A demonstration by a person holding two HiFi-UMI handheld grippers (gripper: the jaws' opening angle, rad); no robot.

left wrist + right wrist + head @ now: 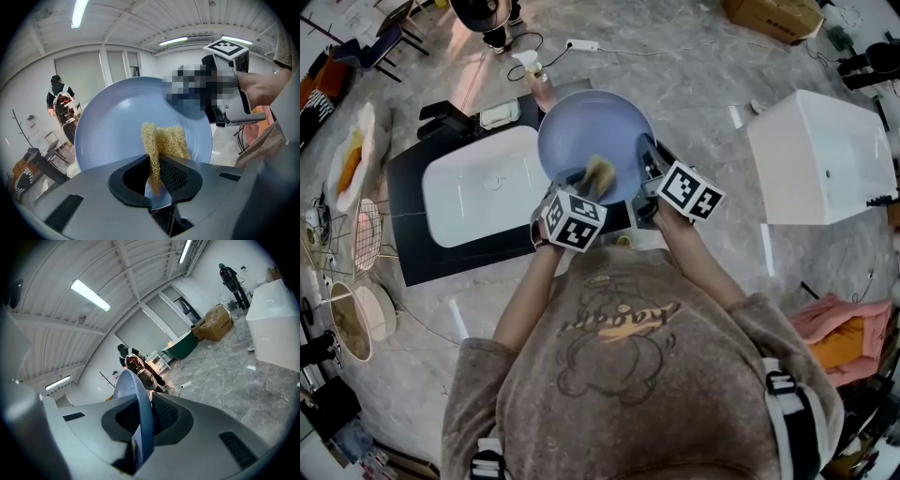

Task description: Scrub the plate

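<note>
**Pad against the plate's near edge, right jaws holding the rim**

My left gripper [157, 174] is clamped narrow on a yellow scrub pad [165, 139]. The pad is folded, and it stands up out of the jaws with its long axis running away from me. Straight beyond it is the blue plate [117, 126], with its hollow face turned toward these jaws. The pad lies over the lower middle of that face and seems to touch it, though I cannot be sure.

My right gripper [143, 420] is closed on the plate's rim [134, 390]. That view shows the plate only as a thin edge between the pads, and no scrub pad at all. The left gripper view gives what it lacks: the whole face, with the right gripper gripping the upper right rim.

From the head view, the left gripper [592, 183] is nearer to the face, so the scrubbing should fall to it, sweeping up and across from the near edge. The right gripper [649, 161] steadies the plate [595, 131] in the air over the right end of the white sink [478, 202]. The sink is set in a black counter [422, 258].
</note>
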